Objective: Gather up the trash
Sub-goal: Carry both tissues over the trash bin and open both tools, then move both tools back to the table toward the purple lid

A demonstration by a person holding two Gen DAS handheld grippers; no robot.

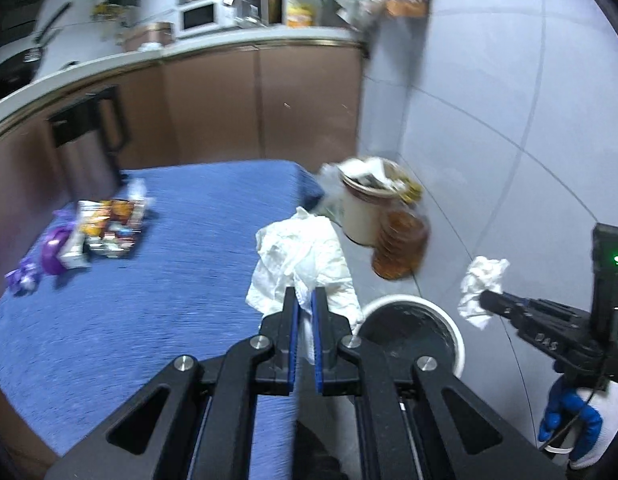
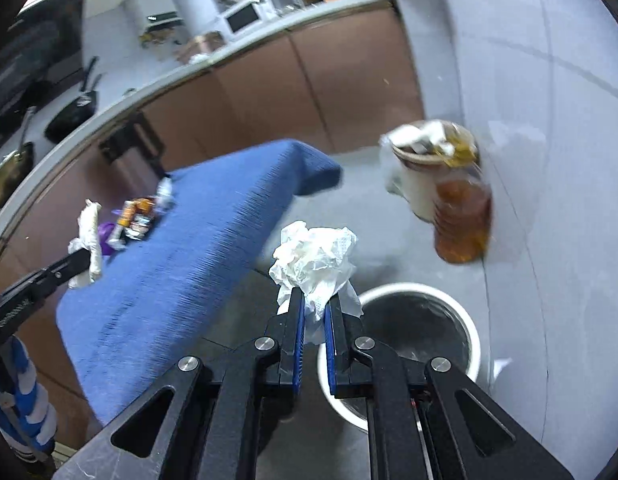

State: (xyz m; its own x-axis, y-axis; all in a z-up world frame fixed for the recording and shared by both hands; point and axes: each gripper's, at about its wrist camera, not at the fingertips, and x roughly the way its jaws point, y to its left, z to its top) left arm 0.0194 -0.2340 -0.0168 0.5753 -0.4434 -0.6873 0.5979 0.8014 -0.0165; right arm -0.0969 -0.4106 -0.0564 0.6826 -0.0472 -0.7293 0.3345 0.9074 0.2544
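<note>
Above bin (image 2: 399, 340) | left tongs (image 1: 305, 300) clamp tissue (image 1: 301, 256) | right tongs (image 2: 313, 308) clamp wad (image 2: 315, 258)

ahead of you a microwave (image 1: 197, 20) sits on the kitchen counter (image 1: 213, 46) above brown cabinets (image 1: 261, 104). a frying pan (image 2: 75, 114) lies further left, and an amber bottle of oil (image 1: 401, 248) stands on the floor.
</note>
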